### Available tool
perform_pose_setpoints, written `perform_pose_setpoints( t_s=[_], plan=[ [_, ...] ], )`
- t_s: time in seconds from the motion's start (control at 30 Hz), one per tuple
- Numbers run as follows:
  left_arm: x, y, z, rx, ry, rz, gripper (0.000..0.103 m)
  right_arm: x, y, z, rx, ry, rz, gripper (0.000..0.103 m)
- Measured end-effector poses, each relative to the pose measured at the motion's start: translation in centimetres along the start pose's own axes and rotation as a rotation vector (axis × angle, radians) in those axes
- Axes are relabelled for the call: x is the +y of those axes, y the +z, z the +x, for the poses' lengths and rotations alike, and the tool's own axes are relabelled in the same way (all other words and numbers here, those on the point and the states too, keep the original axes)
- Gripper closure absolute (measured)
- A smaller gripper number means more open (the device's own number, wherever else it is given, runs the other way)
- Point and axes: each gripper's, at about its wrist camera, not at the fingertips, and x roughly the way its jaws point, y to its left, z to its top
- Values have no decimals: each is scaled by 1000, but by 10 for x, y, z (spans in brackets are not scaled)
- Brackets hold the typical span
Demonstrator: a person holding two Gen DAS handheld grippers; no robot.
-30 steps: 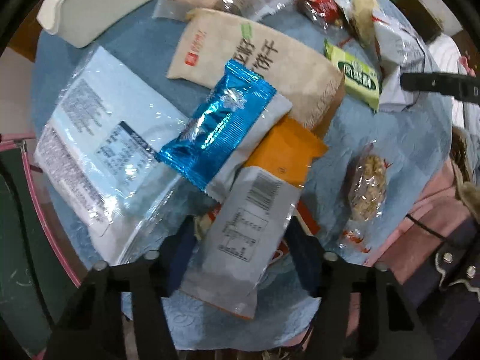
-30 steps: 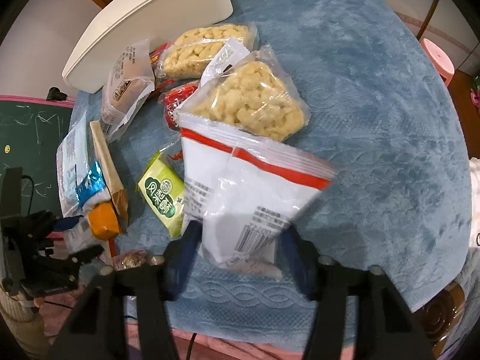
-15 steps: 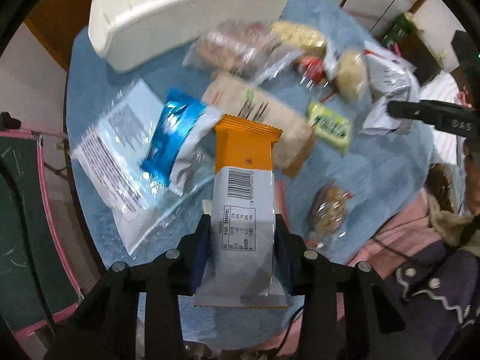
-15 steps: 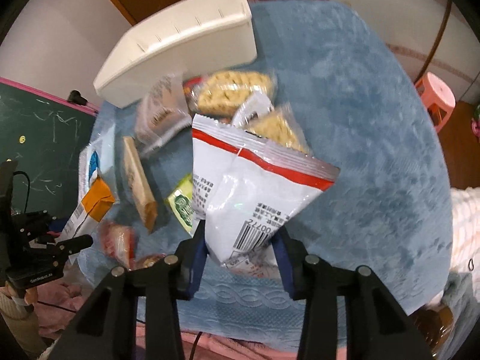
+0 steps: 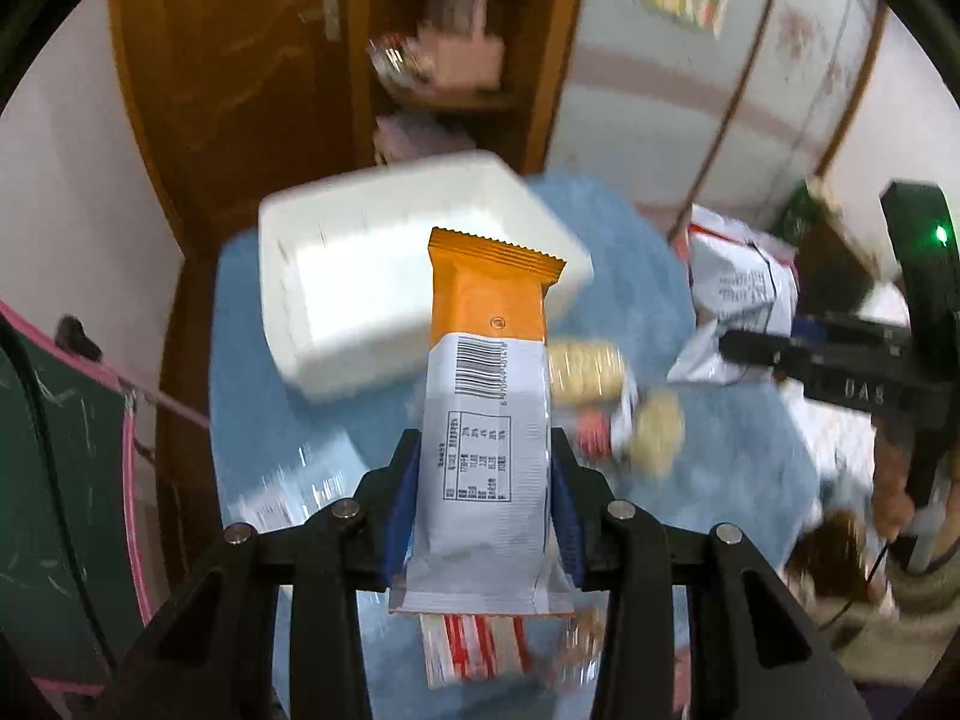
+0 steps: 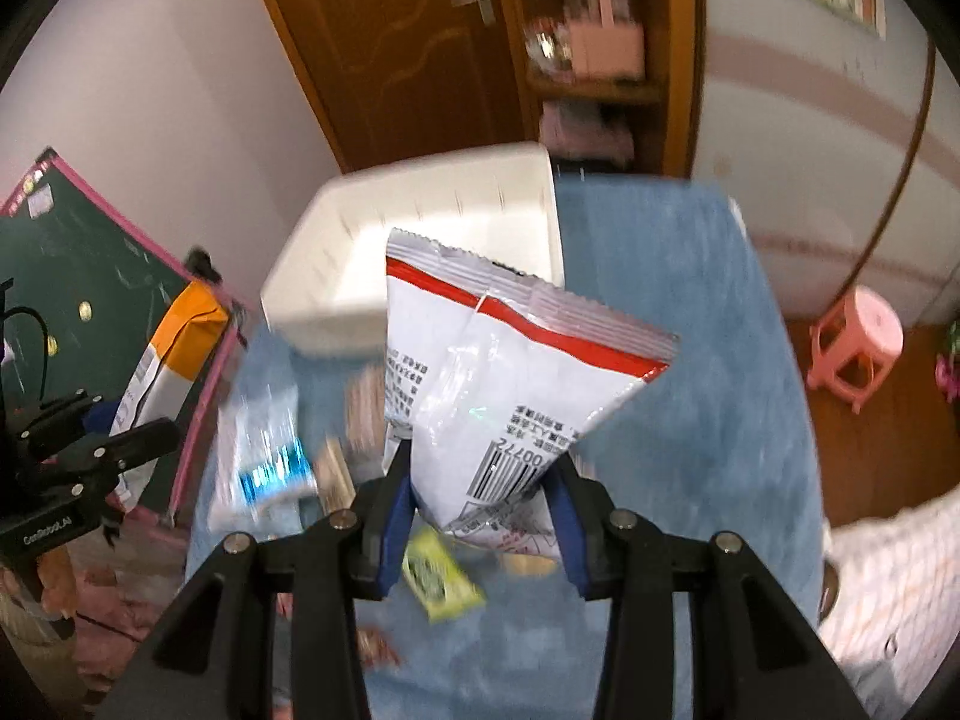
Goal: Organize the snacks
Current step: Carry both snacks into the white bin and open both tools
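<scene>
White and still empty, the rectangular plastic bin (image 6: 420, 252) awaits its first snacks — the left gripper (image 5: 486, 504) clamps an orange-and-grey wrapped bar (image 5: 489, 396), the right gripper (image 6: 480, 504) a white red-striped crinkly bag (image 6: 510, 372) — while most packets lie scattered on the blue tablecloth (image 6: 690, 360).

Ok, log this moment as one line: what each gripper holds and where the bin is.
left gripper: shut on orange-and-white bar | right gripper: shut on red-and-white bag | both lifted off blue cloth | white bin: ahead, empty
</scene>
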Motion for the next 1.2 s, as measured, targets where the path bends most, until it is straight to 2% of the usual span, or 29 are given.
perform_pose_setpoints(
  t_s=[0.17,0.33,0.47,0.57,0.6,0.63,0.67,0.73,0.9,1.0,1.2],
  plan=[
    [16,57,1,-103,35,-60,65,10,64,-3,-115,29,-9,61],
    [22,101,29,-154,114,-60,65,17,119,25,-120,55,-6,61],
    [38,122,60,-141,128,-108,64,20,146,58,-89,24,-9,61],
    [53,132,94,-94,151,-135,61,22,157,91,-39,-28,-33,59],
    [56,132,103,-72,156,-141,55,22,159,102,-23,-60,-47,59],
    [60,134,114,-37,157,-151,29,23,160,115,-6,-97,-67,59],
    [63,133,120,-12,167,-159,7,24,159,122,5,-110,-79,57],
    [68,131,130,0,186,-180,5,23,157,135,30,-107,-81,57],
    [73,124,134,6,163,-203,5,8,152,144,71,13,-3,56],
    [69,118,122,-43,157,-181,5,7,149,135,68,2,-4,56],
    [55,110,81,-117,142,-148,5,10,140,97,-24,-53,-36,56]
  ],
)
